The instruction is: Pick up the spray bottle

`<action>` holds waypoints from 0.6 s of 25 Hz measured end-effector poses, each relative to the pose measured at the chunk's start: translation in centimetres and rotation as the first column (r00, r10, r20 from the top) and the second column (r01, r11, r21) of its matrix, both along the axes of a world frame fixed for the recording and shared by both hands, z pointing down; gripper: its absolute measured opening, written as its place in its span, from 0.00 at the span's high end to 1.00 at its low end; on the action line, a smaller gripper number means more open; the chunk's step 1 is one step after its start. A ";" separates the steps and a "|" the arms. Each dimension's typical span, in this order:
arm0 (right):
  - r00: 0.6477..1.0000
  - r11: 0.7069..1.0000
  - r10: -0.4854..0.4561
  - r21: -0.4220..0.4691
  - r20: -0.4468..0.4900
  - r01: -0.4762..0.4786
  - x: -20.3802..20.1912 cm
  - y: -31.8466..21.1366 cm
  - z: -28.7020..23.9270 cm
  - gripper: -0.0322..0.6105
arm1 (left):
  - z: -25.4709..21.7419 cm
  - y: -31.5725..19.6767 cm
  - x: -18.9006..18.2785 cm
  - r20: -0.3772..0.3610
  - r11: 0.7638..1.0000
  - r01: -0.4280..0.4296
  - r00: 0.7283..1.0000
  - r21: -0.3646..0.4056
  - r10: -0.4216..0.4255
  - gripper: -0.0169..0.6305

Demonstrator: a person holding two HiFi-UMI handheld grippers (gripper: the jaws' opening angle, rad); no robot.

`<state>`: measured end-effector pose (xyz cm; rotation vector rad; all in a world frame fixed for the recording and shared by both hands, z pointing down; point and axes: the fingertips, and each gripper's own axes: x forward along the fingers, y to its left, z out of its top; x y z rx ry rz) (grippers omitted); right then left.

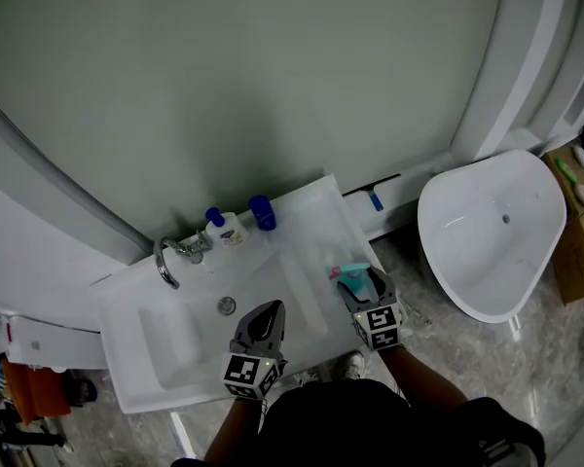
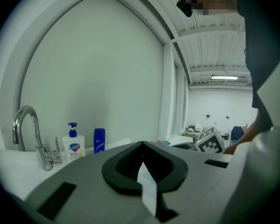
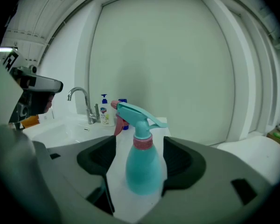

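Observation:
A teal spray bottle [image 1: 349, 276] [image 3: 142, 164] with a pink collar and trigger stands upright on the right ledge of the white sink [image 1: 127, 295]. My right gripper [image 1: 358, 284] [image 3: 140, 141] is around it, one jaw on each side. The right jaw lies against the bottle's body, while a strip of white ledge shows between the bottle and the left jaw. My left gripper [image 1: 270, 311] [image 2: 142, 143] hovers over the basin near the front edge, its jaws together at the tip with nothing in them.
A chrome faucet [image 1: 165, 259] [image 2: 28, 129] stands at the back of the sink, with a white pump soap bottle [image 1: 224, 228] [image 2: 73, 144] and a small blue bottle [image 1: 262, 212] [image 2: 99, 140] beside it. A white toilet bowl [image 1: 487, 232] and a cardboard box [image 1: 579, 236] sit to the right.

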<state>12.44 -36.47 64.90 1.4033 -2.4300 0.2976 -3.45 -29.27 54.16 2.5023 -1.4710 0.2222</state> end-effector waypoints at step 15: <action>0.995 0.994 0.085 0.073 -0.056 -0.081 0.8 -0.6 -0.2 0.69 | 0.2 0.0 -1.7 -0.013 1.000 0.012 1.000 0.008 -0.012 0.99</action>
